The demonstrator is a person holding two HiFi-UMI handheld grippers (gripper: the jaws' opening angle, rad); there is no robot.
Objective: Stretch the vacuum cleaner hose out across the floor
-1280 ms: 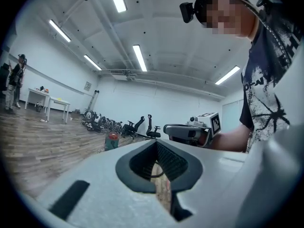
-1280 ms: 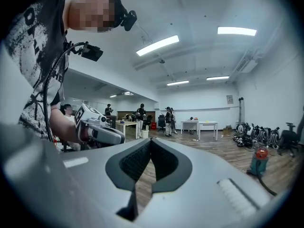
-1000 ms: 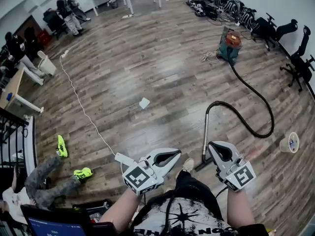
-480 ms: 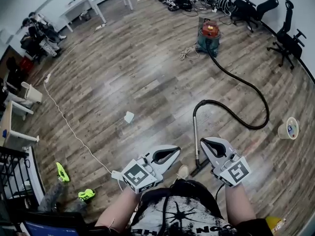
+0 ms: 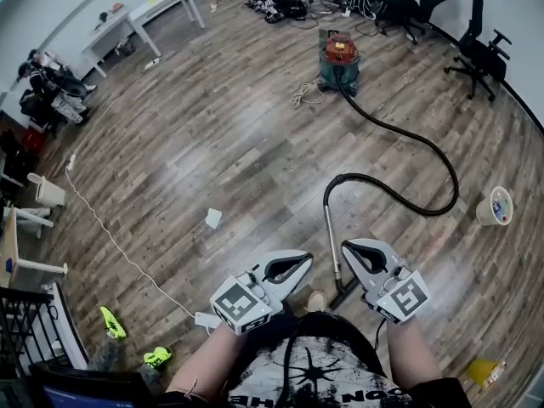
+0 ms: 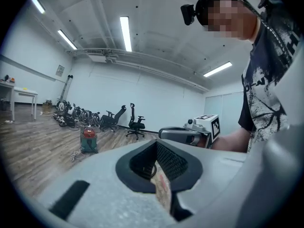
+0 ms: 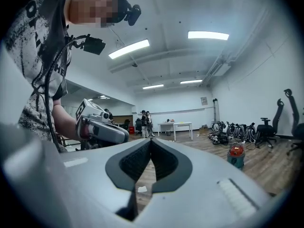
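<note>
1. Vacuum cleaner [image 5: 338, 55] shifted up and left in head view since before, with hose [image 5: 429, 155] curling out from it.
2. Left claw [image 5: 303, 260] and right claw [image 5: 347, 249] both closed, empty, well apart from vacuum cleaner.
3. Hose's end farthest from vacuum cleaner partly hidden behind right claw.

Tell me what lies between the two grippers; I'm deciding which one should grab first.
In the head view, the vacuum's metal wand runs between the left gripper and the right gripper, nearer the right one. Both are shut and empty.
</note>
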